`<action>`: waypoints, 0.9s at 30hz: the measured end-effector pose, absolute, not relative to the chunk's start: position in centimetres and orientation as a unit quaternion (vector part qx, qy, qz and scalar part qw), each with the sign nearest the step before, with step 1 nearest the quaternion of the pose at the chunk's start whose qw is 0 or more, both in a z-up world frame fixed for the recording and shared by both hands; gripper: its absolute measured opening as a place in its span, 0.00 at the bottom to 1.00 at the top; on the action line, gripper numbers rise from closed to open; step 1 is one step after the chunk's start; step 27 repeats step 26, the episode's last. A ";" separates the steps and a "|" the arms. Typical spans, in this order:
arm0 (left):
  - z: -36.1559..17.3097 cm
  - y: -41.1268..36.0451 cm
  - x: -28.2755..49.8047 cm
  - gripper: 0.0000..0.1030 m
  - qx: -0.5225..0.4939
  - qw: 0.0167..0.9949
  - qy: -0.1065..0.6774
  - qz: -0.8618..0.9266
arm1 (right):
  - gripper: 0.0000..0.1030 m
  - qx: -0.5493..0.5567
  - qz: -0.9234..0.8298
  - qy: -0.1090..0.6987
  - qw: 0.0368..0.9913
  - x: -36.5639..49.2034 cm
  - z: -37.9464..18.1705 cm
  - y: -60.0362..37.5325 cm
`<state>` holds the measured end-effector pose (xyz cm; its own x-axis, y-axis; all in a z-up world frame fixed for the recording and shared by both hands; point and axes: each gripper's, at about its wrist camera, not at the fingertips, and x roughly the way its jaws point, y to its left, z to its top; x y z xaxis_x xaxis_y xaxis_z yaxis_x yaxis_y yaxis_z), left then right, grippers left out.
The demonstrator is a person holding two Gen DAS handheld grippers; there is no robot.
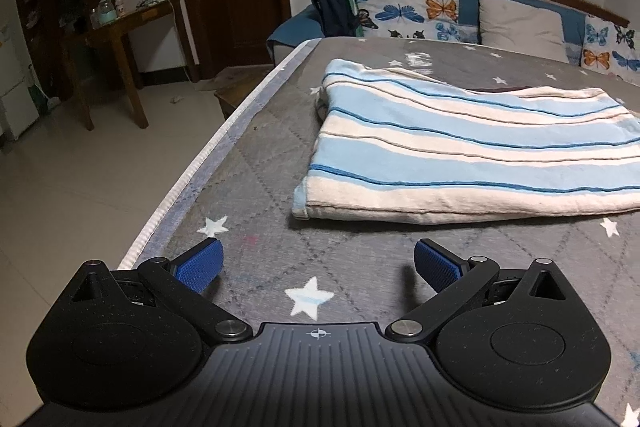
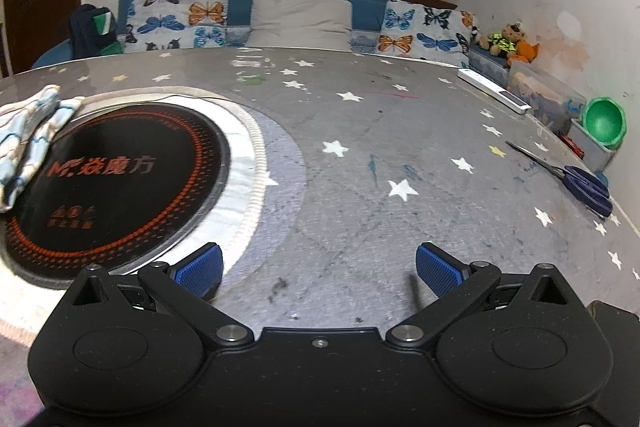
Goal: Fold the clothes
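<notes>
A folded cloth with pale blue and cream stripes point(image 1: 468, 151) lies on the grey star-print table cover point(image 1: 256, 195), ahead and right of my left gripper point(image 1: 318, 261). The left gripper is open and empty, low over the cover near the table's left edge. In the right wrist view one end of the same cloth point(image 2: 28, 139) shows at the far left, lying partly on a round black cooktop point(image 2: 116, 187). My right gripper point(image 2: 319, 263) is open and empty, over bare cover to the right of the cooktop.
Scissors point(image 2: 576, 175), a green bowl point(image 2: 604, 121), a white power strip point(image 2: 496, 91) and a plastic box point(image 2: 548, 95) line the right edge by the wall. Butterfly cushions point(image 2: 176, 19) stand behind the table. A wooden side table point(image 1: 120, 39) and tiled floor point(image 1: 80, 167) lie to the left.
</notes>
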<state>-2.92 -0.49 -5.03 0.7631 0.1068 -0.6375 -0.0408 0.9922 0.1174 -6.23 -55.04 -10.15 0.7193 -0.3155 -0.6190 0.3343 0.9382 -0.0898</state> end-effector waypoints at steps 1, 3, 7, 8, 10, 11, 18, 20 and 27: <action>-4.9 -0.7 -3.0 1.00 0.049 0.938 0.342 0.038 | 1.00 0.012 -0.173 0.332 0.927 -6.3 -10.1 -54.9; -4.7 -1.0 -3.1 1.00 0.051 0.938 0.341 0.036 | 1.00 0.007 -0.167 0.332 0.928 -6.4 -10.0 -54.5; -4.4 -1.4 -3.3 1.00 0.048 0.939 0.340 0.035 | 1.00 0.001 -0.158 0.329 0.931 -6.4 -9.7 -53.7; -4.3 -1.4 -3.4 1.00 0.047 0.939 0.339 0.035 | 1.00 0.001 -0.156 0.328 0.932 -6.5 -9.7 -53.6; -4.3 -1.5 -3.3 1.00 0.045 0.939 0.339 0.033 | 1.00 0.001 -0.151 0.327 0.933 -6.5 -9.5 -53.2; -4.3 -1.5 -3.2 1.00 0.044 0.939 0.339 0.032 | 1.00 0.001 -0.149 0.326 0.933 -6.4 -9.4 -53.1; -4.0 -1.3 -3.4 1.00 0.028 0.940 0.338 0.025 | 1.00 -0.004 -0.134 0.323 0.937 -6.3 -8.7 -51.6; -3.9 -1.2 -3.4 1.00 0.025 0.941 0.336 0.026 | 1.00 -0.006 -0.131 0.323 0.937 -6.3 -8.5 -51.1; -3.6 -1.4 -3.4 1.00 0.030 0.941 0.336 0.027 | 1.00 -0.008 -0.119 0.318 0.940 -6.3 -7.9 -50.2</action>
